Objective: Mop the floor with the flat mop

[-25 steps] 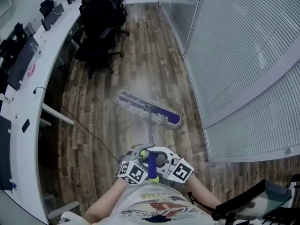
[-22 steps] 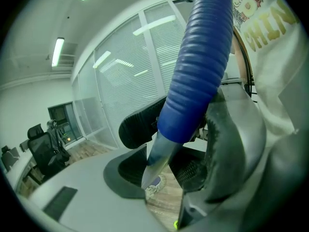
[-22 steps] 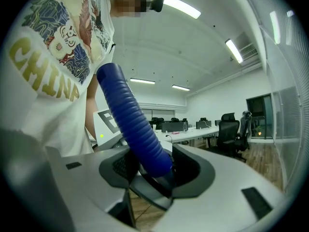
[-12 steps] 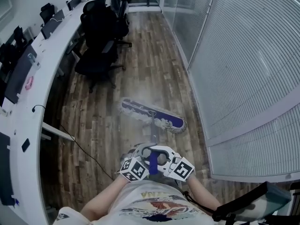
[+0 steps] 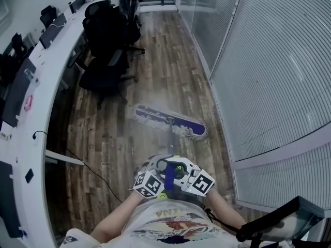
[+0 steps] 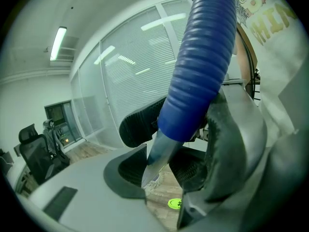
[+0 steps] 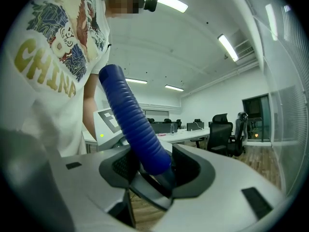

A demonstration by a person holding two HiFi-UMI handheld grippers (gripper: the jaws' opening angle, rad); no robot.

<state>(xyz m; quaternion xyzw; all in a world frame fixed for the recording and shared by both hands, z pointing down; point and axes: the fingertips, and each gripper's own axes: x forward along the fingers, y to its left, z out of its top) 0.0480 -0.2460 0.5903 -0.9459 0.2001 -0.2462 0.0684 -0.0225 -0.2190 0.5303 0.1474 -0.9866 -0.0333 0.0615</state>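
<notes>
Mop head (image 5: 172, 123) slid toward blinds (image 5: 279, 66) | left hand-held gripper (image 6: 166, 163), right hand-held gripper (image 7: 149, 168) clamp mop handle (image 7: 133, 124) | shirt (image 7: 48, 71): CHINA

The mop head (image 5: 171, 123) lies crosswise on the floor (image 5: 155, 71) straight ahead of me. Its handle (image 5: 169, 138) runs back from its middle to my grippers, close in front of my body. My left gripper (image 5: 156, 170) sits on the handle's left and my right gripper (image 5: 182, 172) on its right, both clamped on it side by side. A long desk (image 5: 36, 112) runs along my left, with office chairs (image 5: 106, 45) beside it farther ahead and a cable (image 5: 90, 167) on the floor near it. A partition wall (image 5: 279, 71) runs along my right, near the mop head's right end.
</notes>
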